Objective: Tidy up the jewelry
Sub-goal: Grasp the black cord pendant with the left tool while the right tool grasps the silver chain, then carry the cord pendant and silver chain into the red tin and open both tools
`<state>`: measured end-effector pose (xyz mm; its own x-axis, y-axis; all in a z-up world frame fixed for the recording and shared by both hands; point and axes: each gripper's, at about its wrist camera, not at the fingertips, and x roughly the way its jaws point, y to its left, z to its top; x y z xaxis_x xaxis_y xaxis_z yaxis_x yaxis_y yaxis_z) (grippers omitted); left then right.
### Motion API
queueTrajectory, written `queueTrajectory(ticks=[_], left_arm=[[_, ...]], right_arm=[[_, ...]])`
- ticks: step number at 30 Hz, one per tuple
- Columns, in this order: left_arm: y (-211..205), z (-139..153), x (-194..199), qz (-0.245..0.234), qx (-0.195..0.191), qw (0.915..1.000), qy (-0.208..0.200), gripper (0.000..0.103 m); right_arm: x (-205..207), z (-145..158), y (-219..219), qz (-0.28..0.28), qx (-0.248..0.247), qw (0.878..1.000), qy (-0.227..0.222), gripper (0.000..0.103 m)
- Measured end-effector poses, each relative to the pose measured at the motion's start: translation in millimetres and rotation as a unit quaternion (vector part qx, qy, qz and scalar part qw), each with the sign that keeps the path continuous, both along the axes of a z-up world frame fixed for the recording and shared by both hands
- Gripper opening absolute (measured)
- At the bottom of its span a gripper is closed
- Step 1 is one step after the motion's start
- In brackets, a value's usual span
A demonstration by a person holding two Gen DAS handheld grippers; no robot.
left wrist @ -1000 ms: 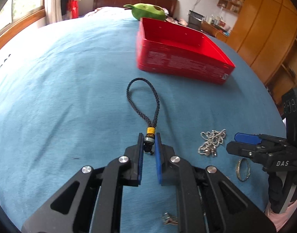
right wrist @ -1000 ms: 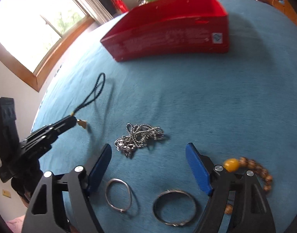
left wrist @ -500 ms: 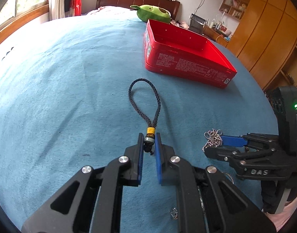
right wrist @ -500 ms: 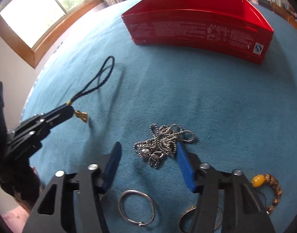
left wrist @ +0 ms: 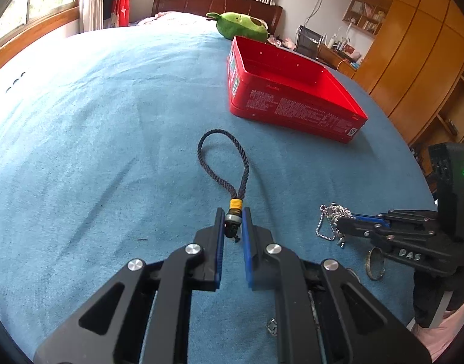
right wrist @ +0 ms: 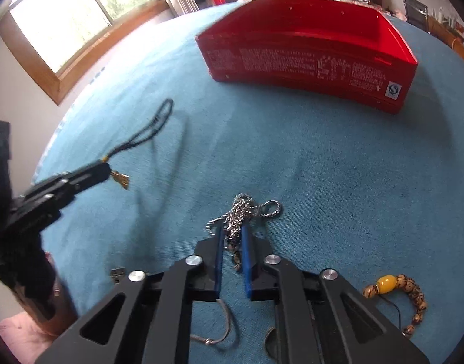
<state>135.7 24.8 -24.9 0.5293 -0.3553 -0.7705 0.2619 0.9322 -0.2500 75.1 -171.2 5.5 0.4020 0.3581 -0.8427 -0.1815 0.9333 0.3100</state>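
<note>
My left gripper [left wrist: 233,217] is shut on the beaded end of a black braided cord [left wrist: 222,157], whose loop lies ahead on the blue bedspread. In the right wrist view the same cord [right wrist: 153,127] trails from the left gripper [right wrist: 106,173], and a small gold pendant [right wrist: 121,179] hangs below its tip. My right gripper [right wrist: 233,233] is closing its jaws on a bunched silver chain [right wrist: 244,209], which sits pinched between the blue pads. The left wrist view shows that chain [left wrist: 330,217] at the right gripper's [left wrist: 344,223] tip. An open red tin [left wrist: 292,112] [right wrist: 292,63] stands farther back.
A wooden bead bracelet [right wrist: 410,294] with a yellow bead lies at the right. Metal rings [right wrist: 222,330] [left wrist: 375,263] and a small clasp [right wrist: 117,274] [left wrist: 272,326] lie near the grippers. A green plush toy [left wrist: 241,25] sits behind the tin. Cupboards line the right side.
My right gripper moved forward over the silver chain and closed its wide jaws onto it. The left gripper kept its hold on the cord and barely moved.
</note>
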Motion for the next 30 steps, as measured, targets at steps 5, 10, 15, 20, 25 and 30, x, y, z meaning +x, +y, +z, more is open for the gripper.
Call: queueTrajectory(ticks=[5, 10, 15, 20, 25, 30], left_arm=[[-3, 10, -5, -0.005, -0.002, 0.9999, -0.010, 0.010], [-8, 24, -5, -0.013, -0.005, 0.9996, -0.023, 0.009], [-17, 44, -1, -0.021, -0.001, 0.9989, -0.042, 0.009], [-29, 66, 7, -0.031, 0.002, 0.9976, -0.062, 0.009], [-43, 89, 21, -0.034, 0.005, 0.9962, -0.080, 0.009], [-59, 113, 46, -0.035, 0.005, 0.9950, -0.093, 0.010]], right_arm=[[-6, 24, -13, -0.008, 0.020, 0.999, -0.027, 0.008], [-13, 46, -32, -0.019, 0.029, 0.998, -0.052, 0.008], [-17, 69, -44, -0.030, 0.031, 0.996, -0.076, 0.008], [-12, 98, -51, -0.037, 0.022, 0.994, -0.102, 0.008], [-5, 128, -59, -0.040, 0.017, 0.991, -0.125, 0.008], [15, 153, -70, -0.050, 0.022, 0.988, -0.143, 0.008]])
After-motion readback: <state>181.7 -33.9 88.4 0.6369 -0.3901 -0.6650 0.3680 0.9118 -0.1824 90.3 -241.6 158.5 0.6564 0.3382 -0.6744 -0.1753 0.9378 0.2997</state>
